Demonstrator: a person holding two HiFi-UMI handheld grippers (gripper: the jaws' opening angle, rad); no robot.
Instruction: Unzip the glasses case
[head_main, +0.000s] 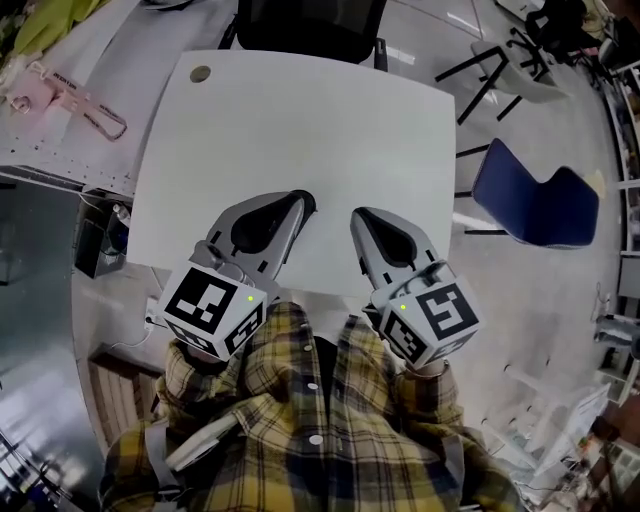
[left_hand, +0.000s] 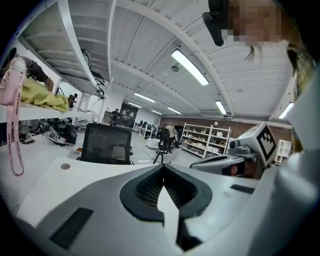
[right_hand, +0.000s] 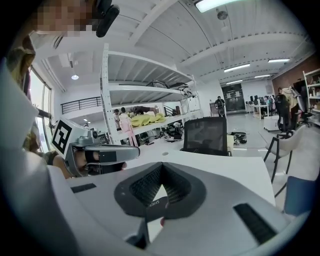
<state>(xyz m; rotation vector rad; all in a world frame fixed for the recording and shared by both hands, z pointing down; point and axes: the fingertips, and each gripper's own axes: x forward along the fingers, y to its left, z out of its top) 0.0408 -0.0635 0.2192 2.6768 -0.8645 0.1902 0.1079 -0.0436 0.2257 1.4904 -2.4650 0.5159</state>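
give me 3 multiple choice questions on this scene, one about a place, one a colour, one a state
1. Where does the black mesh-backed office chair stand?
A) at the far side of the white rectangular table
B) on top of the table
C) on the floor to the table's right

2. What colour is the moulded plastic chair on the floor to the right of the table?
A) red
B) dark blue
C) yellow

3. How do the jaws of the left hand-held gripper stand?
A) wide apart
B) clamped on an object
C) closed together, with nothing between

Answers:
1 A: the head view shows it just beyond the table's far edge.
2 B: its seat and back are dark blue.
3 C: in the left gripper view the tips meet and the gap is empty.
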